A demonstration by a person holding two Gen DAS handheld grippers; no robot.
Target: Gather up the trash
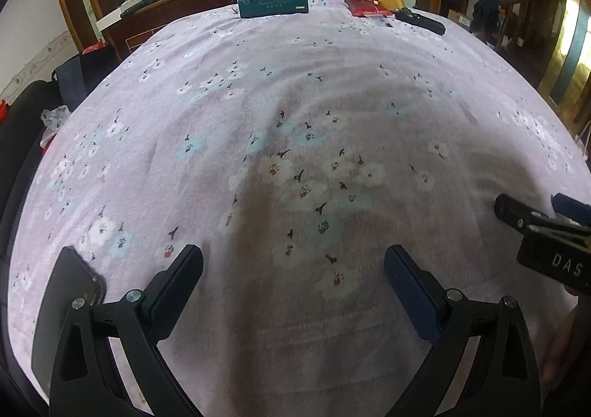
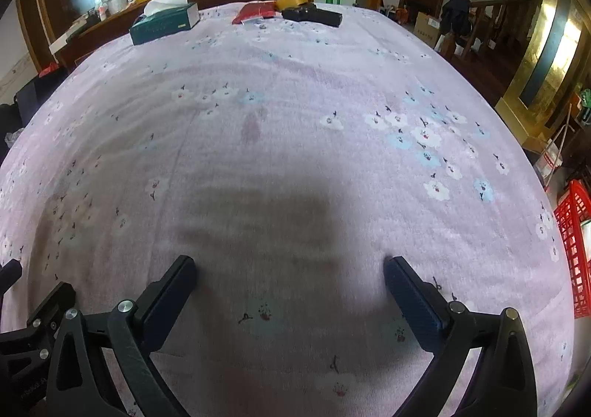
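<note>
Pink flowered cloth (image 2: 295, 143) covers my desk. Both the left gripper (image 1: 293, 269) and the right gripper (image 2: 290, 278) have spread, empty jaws. Beyond them, right of the green tissue box (image 2: 162, 25), lies the flat red packet (image 2: 255, 12), probably trash; the right gripper seems nearer.

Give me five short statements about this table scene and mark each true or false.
1. Both hand-held grippers, left and right, are open and hold nothing. True.
2. The tissue box lies at the far end of the cloth. True.
3. The red packet lies between the right gripper's fingers. False: it lies far off, near the tissue box.
4. A red basket shows at the right edge of the right wrist view. True.
5. The cloth is plain white. False: it is pale pink with a flower print.
</note>
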